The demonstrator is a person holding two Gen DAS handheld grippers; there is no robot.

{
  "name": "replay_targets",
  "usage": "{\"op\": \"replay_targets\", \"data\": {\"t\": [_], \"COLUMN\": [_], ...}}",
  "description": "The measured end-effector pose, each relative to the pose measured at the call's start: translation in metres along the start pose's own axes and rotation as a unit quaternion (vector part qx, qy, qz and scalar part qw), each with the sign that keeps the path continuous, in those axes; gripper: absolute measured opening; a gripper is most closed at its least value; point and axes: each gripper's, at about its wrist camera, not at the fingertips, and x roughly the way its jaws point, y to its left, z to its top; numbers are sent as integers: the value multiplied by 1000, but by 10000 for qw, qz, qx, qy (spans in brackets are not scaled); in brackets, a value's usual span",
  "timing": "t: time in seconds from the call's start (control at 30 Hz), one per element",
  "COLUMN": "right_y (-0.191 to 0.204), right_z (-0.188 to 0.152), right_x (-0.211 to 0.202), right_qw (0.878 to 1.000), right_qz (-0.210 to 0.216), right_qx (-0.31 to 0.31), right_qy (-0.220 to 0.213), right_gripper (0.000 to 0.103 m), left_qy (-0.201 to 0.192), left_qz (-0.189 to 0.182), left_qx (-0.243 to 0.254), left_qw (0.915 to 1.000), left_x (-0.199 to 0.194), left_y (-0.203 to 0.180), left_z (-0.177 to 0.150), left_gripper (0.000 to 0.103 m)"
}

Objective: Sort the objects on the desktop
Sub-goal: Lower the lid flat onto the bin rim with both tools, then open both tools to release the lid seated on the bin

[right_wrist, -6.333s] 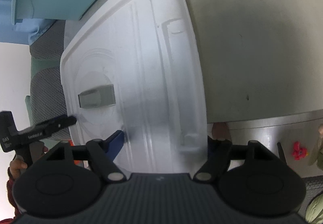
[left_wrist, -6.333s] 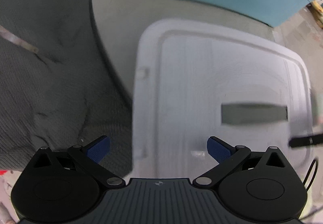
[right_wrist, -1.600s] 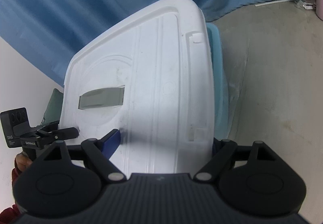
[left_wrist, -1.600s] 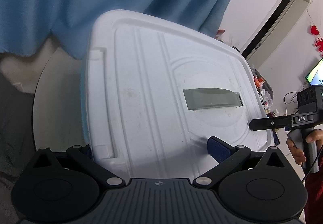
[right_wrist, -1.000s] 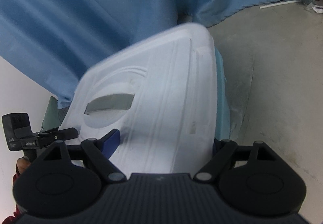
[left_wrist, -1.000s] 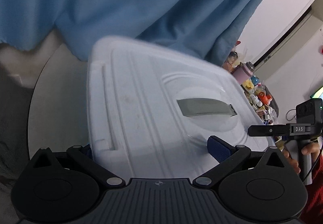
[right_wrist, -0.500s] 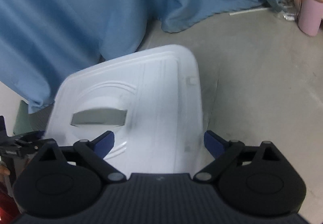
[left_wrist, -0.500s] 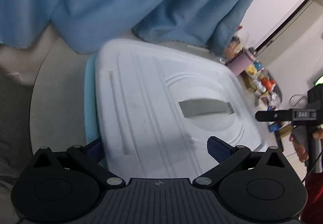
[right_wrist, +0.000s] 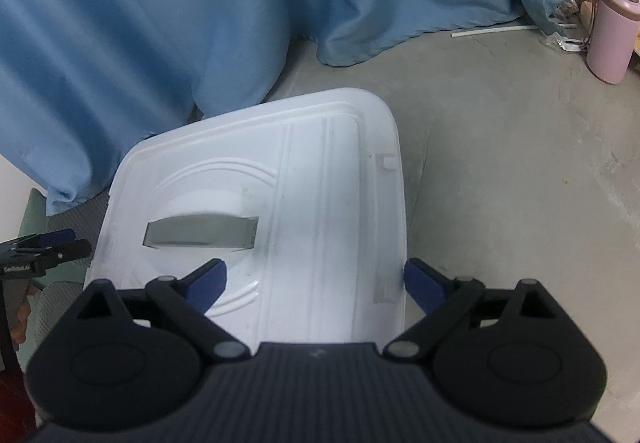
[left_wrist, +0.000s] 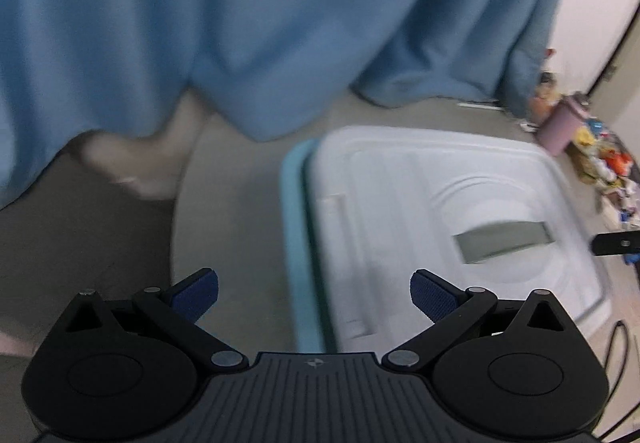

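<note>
The left claw (left_wrist: pixel 314 293) stands wide open and empty above the grey worktop (left_wrist: pixel 236 227), the white plastic box lid (left_wrist: pixel 404 211) to its right. That view alone shows the teal box rim (left_wrist: pixel 294 227) under the lid's left edge. The right claw (right_wrist: pixel 316 281) gapes equally wide, straddling the lid's near right part without pressing. Only its view shows the pink tumbler (right_wrist: pixel 610 39) far right, near the blue curtain (right_wrist: pixel 180 11).

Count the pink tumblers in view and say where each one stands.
1. The pink tumbler stands on the grey floor at the far right, beside the blue curtain's edge. Others may hide in the clutter.
</note>
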Motion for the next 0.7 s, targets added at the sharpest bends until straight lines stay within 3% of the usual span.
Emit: {"op": "replay_targets", "data": {"t": [0.1, 0.23, 0.4, 0.7], "right_y": [-3, -1, -3, -2], "right_z": [6, 11, 16, 15], "right_x": [7, 10, 10, 19], "right_qw": [9999, 9993, 9995, 9987], "right_qz": [-120, -320, -232, -400], "right_qx": [-33, -185, -141, -206], "right_qy": [20, 54, 148, 246], "right_gripper": [96, 96, 92, 74], "left_qy": [138, 289, 275, 212], "left_qz": [358, 558, 503, 537], "left_qx": [127, 344, 401, 391], "left_qw": [9992, 9974, 9975, 9976], "left_x": [6, 11, 9, 18], "left_y": [-6, -20, -27, -31], "left_z": [0, 3, 8, 5], "left_gripper": [103, 103, 103, 103]}}
